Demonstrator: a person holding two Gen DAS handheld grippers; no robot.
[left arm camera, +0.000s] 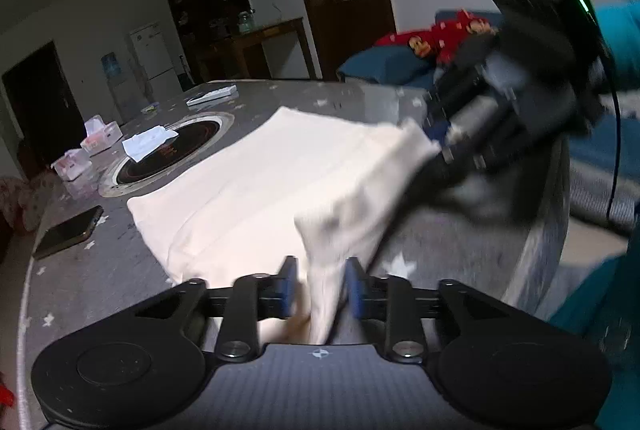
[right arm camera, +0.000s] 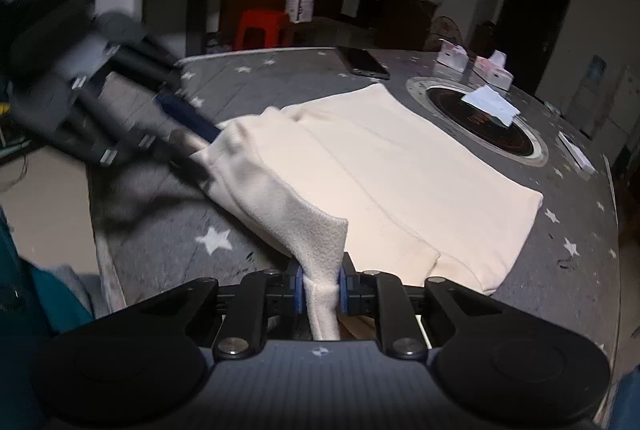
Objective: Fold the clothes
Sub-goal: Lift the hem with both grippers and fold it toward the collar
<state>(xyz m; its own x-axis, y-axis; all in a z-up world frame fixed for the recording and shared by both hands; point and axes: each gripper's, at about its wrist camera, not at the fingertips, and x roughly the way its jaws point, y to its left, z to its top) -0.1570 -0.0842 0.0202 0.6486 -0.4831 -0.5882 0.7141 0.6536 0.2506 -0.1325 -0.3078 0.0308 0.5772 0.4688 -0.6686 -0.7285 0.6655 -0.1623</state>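
Note:
A cream garment [left arm camera: 260,182] [right arm camera: 400,182] lies folded flat on the grey star-patterned table [left arm camera: 100,270] [right arm camera: 168,262], and its near edge is lifted at two corners. In the left wrist view my left gripper [left arm camera: 320,286] stands open; a raised fold of the cloth hangs between its blue pads, with a gap on the left side. My right gripper [right arm camera: 320,282] is shut on the other raised corner, both pads pressing the fleece. Each gripper also shows in the other's view: the right gripper [left arm camera: 436,146] at the cloth's far corner, the left gripper [right arm camera: 200,138] likewise, both blurred.
A dark phone [left arm camera: 68,232] [right arm camera: 362,62] lies near the table's edge. A round hob [left arm camera: 172,154] [right arm camera: 480,126] is set into the table, with white paper [left arm camera: 148,142] on it and tissue boxes [left arm camera: 100,138] beyond. A teal sleeve [left arm camera: 616,30] is at right.

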